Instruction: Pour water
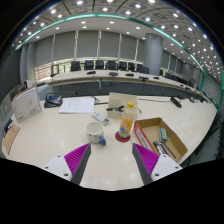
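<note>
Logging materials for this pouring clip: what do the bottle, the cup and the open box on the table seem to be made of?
Bottle: probably clear plastic, see-through with orange-yellow contents. Cup: looks like glazed ceramic, white and opaque, though plastic is possible. Box: likely plain brown cardboard, matte, flaps open. Table: smooth pale surface, material unclear. The gripper is open, with the bottle and cup ahead of its fingers.
</note>
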Demonstrator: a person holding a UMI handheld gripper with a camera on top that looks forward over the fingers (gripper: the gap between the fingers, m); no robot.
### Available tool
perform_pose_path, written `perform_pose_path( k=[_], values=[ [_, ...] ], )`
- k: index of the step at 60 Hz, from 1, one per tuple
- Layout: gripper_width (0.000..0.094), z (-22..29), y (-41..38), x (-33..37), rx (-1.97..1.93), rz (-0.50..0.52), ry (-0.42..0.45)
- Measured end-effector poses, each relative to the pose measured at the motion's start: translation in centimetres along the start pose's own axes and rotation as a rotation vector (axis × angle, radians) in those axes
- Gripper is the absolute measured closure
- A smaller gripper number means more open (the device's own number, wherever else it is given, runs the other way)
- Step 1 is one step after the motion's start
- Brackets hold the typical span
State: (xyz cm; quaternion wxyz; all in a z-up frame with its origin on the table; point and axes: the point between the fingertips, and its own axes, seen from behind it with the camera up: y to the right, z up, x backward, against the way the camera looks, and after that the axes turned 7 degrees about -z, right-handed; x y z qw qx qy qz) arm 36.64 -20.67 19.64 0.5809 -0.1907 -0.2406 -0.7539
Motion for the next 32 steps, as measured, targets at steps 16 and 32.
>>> perform_pose_path(
  k=[16,32],
  values=[
    [0.0076,-3.1,-2.0,8.5,0.036,0.044,-0.015],
    [0.0076,-4.2,-2.0,11.8,0.011,0.049,-0.006]
  ],
)
